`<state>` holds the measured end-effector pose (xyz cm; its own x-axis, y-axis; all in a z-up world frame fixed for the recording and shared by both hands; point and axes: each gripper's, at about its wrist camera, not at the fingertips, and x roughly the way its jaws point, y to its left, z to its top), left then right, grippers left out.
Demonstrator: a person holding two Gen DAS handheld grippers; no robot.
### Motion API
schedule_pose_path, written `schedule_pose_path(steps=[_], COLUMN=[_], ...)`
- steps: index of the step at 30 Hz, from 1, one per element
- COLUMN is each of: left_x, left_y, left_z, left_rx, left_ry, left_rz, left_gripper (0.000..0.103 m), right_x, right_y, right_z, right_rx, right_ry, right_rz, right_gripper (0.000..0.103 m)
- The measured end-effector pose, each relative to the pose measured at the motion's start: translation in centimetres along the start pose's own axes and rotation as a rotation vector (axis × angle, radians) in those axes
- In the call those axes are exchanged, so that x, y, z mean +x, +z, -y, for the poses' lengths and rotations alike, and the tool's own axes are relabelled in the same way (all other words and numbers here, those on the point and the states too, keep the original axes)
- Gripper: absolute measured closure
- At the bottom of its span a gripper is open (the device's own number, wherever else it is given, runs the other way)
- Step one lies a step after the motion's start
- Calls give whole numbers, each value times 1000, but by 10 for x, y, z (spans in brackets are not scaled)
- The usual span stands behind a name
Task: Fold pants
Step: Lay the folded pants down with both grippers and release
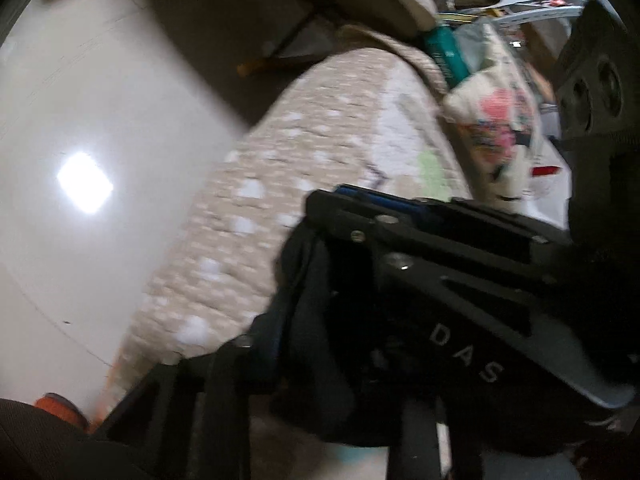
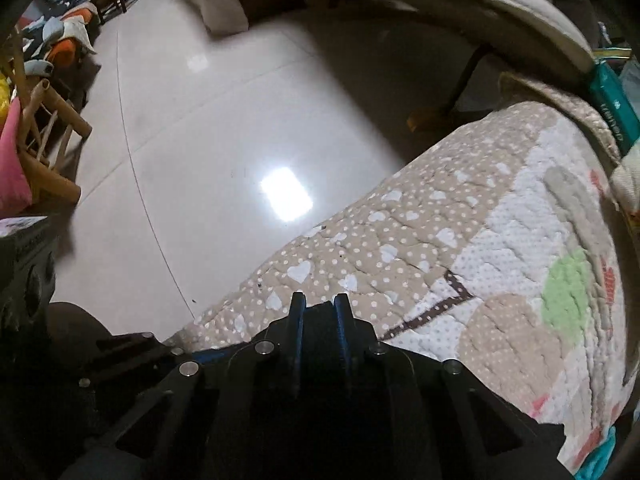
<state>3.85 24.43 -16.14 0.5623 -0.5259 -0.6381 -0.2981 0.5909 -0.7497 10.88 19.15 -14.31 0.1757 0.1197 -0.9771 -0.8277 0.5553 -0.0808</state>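
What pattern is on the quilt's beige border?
White hearts and small white dots on the beige quilted border, clearest in the right wrist view.

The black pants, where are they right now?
In the left wrist view, the black pants hang bunched between the left tongs, low in the picture, over the heart-patterned quilt.

light: dim indoor | glare: white patch on glossy floor (image 2: 286, 194) | left view motion-blurred | fisheye edges warped, dark
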Motion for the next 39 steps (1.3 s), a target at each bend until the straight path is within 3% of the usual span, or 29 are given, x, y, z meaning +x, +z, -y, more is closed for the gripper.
schedule_pose_path(steps=[7, 13, 23, 26, 29, 31, 33, 34, 36, 37, 39], left_x=[-14, -2, 77, 95, 96, 86, 71, 61, 41, 36, 30], left_y=[-5, -17, -70, -90, -109, -120, -125, -125, -116, -108, -89], left_z=[33, 87, 168, 183, 195, 200, 198, 194, 182, 175, 156], left_rx=[0, 87, 232, 270, 341, 397, 439, 452, 453, 429, 335], left_ry=[-95, -94, -62, -35, -30, -56, -71, -72, -55, -41, -10], left_rz=[-1, -22, -142, -186, -231, -268, -280, -274, -225, -200, -160], left_gripper=[80, 80, 79, 73, 68, 63, 61, 60, 60, 59, 56], right_x=[-57, -94, -118, -117, -112, -106, -104, -109, -125, -135, -151], right_y=[-28, -61, -162, -197, -230, -251, -264, -271, -277, -277, -272], right_z=[29, 63, 144, 168, 185, 197, 209, 214, 218, 218, 212], right_rx=[92, 197, 416, 481, 514, 527, 550, 571, 615, 635, 673], right_ry=[51, 58, 57, 59, -5, -103, -213, -270, -309, -285, -129], right_rz=[133, 222, 283, 288, 254, 194, 137, 138, 198, 248, 376], right_gripper=[88, 88, 88, 88, 86, 83, 67, 61, 61, 61, 61])
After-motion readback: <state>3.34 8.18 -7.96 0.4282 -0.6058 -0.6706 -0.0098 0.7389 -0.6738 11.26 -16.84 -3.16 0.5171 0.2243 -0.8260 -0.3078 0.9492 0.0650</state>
